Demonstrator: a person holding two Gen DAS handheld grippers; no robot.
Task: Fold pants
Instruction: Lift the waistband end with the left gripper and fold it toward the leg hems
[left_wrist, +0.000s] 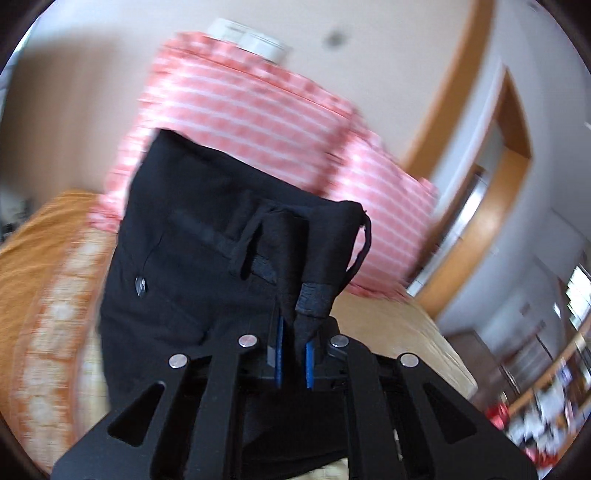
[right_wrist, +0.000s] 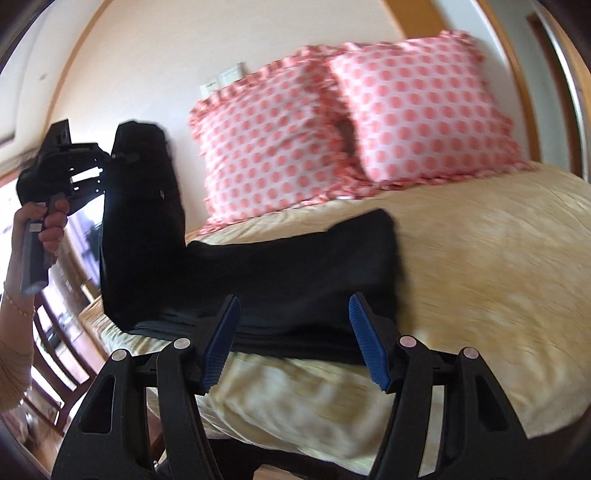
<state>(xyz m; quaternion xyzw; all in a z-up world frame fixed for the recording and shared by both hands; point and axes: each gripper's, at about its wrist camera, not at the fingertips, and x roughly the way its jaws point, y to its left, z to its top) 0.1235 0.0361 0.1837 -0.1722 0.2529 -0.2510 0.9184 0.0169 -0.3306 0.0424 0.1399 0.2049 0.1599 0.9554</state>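
The left gripper (left_wrist: 293, 354) is clamped on the waistband end of the black fabric pants (right_wrist: 295, 266), lifting that end above the bed while a person's hand (right_wrist: 48, 225) grips its handle. The right gripper (right_wrist: 291, 343) hangs with jaws apart, holding nothing, just before the pants' near edge. The rest lies flat on the yellow quilted bedspread (right_wrist: 480, 258), near two pink polka-dot pillows (right_wrist: 417, 107).

Two pink polka-dot pillows (right_wrist: 351, 129) with ruffled edges lean on the cream wall (right_wrist: 147, 55) at the head of the bed. The bedspread (right_wrist: 480, 240) is a pale yellow. There's a wood-framed doorway (left_wrist: 491, 177) off to the side, plus cluttered shelves (left_wrist: 546, 398), pretty blurry.
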